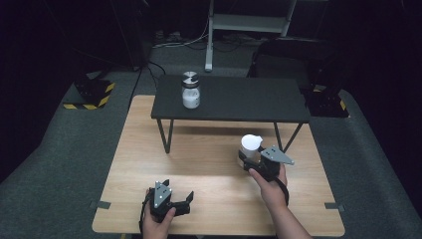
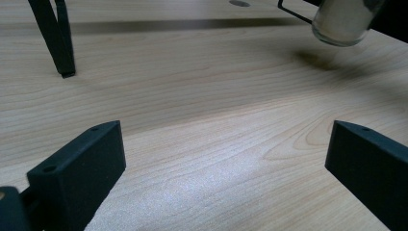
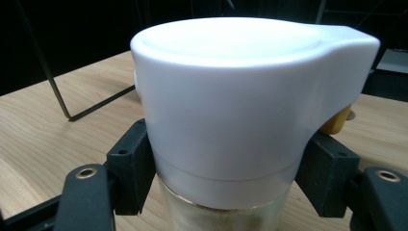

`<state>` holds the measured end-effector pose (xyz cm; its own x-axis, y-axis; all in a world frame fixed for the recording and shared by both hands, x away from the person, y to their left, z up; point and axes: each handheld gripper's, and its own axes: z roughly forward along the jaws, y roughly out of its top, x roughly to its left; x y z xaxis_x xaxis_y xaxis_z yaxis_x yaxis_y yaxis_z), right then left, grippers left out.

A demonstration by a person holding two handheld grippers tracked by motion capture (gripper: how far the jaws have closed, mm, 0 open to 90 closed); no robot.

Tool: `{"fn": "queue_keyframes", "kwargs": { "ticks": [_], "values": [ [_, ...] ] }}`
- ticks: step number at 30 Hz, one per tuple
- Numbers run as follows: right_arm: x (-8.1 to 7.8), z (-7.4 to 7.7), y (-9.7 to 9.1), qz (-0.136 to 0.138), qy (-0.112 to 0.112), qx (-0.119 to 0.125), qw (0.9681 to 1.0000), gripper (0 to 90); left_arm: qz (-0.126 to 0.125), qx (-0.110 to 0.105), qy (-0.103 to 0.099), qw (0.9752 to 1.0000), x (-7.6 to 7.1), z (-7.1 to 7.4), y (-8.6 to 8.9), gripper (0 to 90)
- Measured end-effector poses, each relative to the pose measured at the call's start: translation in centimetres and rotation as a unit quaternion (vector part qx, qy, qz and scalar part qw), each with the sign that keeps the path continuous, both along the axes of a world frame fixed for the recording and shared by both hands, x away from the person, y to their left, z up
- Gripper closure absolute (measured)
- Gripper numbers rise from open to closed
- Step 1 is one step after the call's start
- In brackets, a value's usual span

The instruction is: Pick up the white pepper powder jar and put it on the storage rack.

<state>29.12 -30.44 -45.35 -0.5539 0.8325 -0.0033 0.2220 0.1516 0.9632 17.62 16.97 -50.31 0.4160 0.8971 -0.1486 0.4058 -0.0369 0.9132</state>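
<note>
Wood-grained worktop carried a low black shelf across its far half, and a silver-lidded jar stood on the shelf's left part. Near the right side, the right gripper was clamped around a white-capped jar, its jaws pressing the jar just below the cap. At the near left, the left gripper rested with jaws spread wide, holding nothing.
</note>
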Motion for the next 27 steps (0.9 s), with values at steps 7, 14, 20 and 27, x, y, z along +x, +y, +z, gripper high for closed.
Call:
{"fn": "queue_keyframes", "kwargs": {
  "ticks": [7,14,20,27],
  "values": [
    [-1.3,0.5,-0.9,-0.003,-0.01,0.004,0.9999,31.1,-0.001,0.0,0.0,1.0,0.0,0.0,0.0,0.6],
    [-2.4,1.2,-1.6,-0.006,-0.018,0.012,0.9997,31.0,-0.001,0.001,-0.001,1.0,0.0,0.0,0.0,0.6],
    [-3.3,2.0,-2.1,-0.009,-0.025,0.018,0.9995,31.0,-0.001,0.002,0.0,1.0,0.0,0.0,0.0,0.6],
    [-3.9,2.8,-2.3,-0.009,-0.033,0.023,0.9992,31.0,-0.001,0.003,0.0,1.0,0.0,0.1,0.0,0.6]
  ]
}}
